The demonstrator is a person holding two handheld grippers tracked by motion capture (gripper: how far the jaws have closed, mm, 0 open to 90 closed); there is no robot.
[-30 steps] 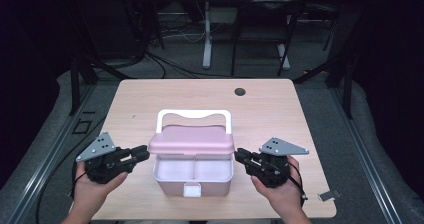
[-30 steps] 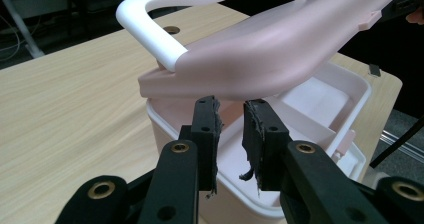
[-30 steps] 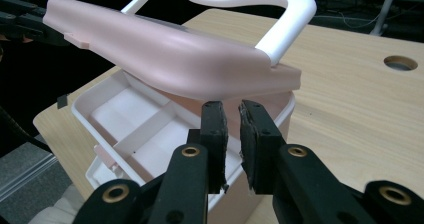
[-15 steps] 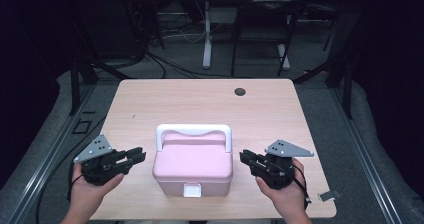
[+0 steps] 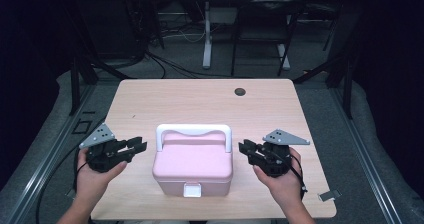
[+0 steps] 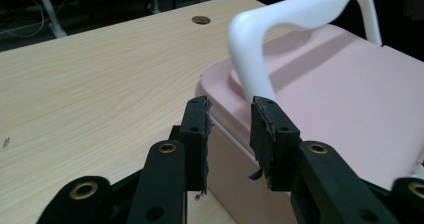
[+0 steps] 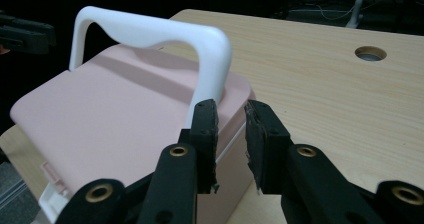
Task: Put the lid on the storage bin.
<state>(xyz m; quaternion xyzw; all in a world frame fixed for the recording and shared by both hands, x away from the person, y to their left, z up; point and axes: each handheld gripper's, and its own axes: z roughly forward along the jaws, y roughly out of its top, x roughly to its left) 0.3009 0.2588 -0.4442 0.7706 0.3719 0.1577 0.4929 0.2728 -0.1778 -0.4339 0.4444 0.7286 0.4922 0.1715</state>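
The pink box (image 5: 192,165) with its lid shut sits on the table (image 5: 200,104) between the left gripper (image 5: 141,146) and right gripper (image 5: 243,148), whose empty jaws have just been opening a little.

A lab or test room: a bare wooden table (image 5: 200,104) with a cable hole (image 5: 240,91) stands on grey carpet (image 5: 370,149), cables (image 5: 170,64) trail across the floor at upper centre, and dark metal frames (image 5: 80,74) flank it.
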